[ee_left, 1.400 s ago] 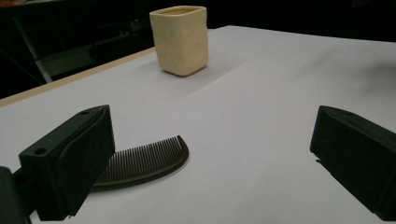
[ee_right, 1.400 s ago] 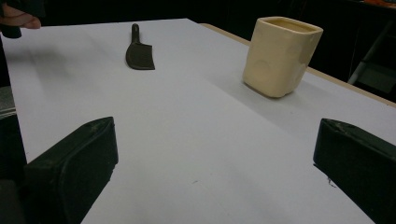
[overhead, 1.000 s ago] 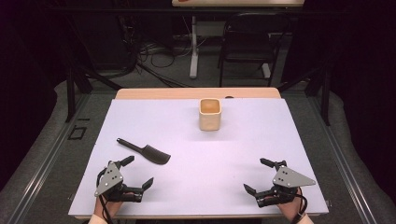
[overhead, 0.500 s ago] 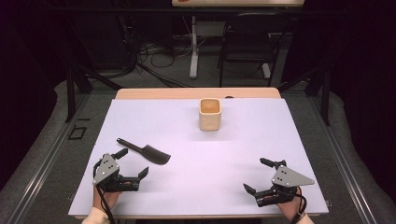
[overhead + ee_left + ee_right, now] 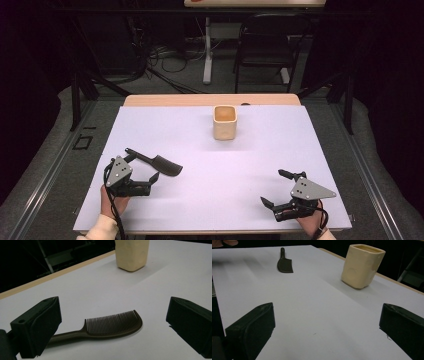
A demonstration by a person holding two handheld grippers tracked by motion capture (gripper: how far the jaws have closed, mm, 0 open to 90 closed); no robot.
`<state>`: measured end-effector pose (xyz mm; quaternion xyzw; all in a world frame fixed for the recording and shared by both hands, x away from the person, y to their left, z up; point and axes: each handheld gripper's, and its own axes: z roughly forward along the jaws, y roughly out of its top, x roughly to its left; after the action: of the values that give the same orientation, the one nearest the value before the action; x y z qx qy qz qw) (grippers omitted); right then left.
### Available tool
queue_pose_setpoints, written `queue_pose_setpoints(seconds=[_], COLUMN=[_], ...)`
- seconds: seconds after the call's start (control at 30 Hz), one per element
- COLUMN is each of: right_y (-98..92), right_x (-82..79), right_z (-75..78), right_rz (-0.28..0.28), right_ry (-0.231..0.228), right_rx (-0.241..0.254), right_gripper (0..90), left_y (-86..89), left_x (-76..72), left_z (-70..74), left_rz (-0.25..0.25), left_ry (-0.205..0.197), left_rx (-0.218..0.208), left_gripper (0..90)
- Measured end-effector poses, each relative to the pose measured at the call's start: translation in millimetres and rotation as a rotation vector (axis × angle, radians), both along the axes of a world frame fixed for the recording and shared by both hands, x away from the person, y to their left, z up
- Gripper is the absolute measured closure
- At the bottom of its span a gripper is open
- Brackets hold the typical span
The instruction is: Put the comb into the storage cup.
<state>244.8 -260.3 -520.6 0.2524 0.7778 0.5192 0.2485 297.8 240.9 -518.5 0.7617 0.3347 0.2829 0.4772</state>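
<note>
A dark comb point(image 5: 159, 163) point(image 5: 110, 326) point(image 5: 284, 263) with a handle lies flat on the white table point(image 5: 210, 165) at the left. My left gripper point(image 5: 142, 172) point(image 5: 112, 325) is open just behind it, its jaws wide apart on either side of the comb without touching it. A cream square cup point(image 5: 224, 122) point(image 5: 131, 253) point(image 5: 362, 265) stands upright at the back middle. My right gripper point(image 5: 276, 189) point(image 5: 327, 332) is open near the front right, nothing between its jaws.
The table's wooden back edge point(image 5: 210, 100) shows beyond the white sheet. Behind the table stand a chair point(image 5: 265, 45), a desk leg and cables on the floor. Metal rails point(image 5: 50, 165) run along both sides of the table.
My left gripper has moved forward and up the table to the comb, which now lies between its open jaws. The right gripper has stayed put.
</note>
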Motion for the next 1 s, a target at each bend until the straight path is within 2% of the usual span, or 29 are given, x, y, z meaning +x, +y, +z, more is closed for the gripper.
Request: queue_pose_setpoints(seconds=[0.13, 0.37, 0.73, 1.0], right_y=[0.4, 0.8, 1.1, 1.5], right_x=[0.6, 1.2, 1.7, 1.8], right_z=[-0.3, -0.8, -1.2, -1.6], right_rz=[-0.001, -0.003, 0.001, -0.001], right_ry=[-0.002, 0.01, 0.015, 0.023], right_rx=[-0.002, -0.008, -0.013, -0.015], right_gripper=[0.0, 0.0, 0.0, 0.0], left_y=[-0.3, 3.5, 9.1, 11.0], left_x=[4.4, 14.9, 31.9, 45.3], left_z=[0.1, 0.3, 1.2, 2.9], left_rz=[0.012, 0.027, 0.066, 0.099], left_ry=[0.002, 0.011, 0.009, 0.005], left_rx=[0.019, 0.0, 0.011, 0.039], left_gripper=[0.0, 0.0, 0.0, 0.0])
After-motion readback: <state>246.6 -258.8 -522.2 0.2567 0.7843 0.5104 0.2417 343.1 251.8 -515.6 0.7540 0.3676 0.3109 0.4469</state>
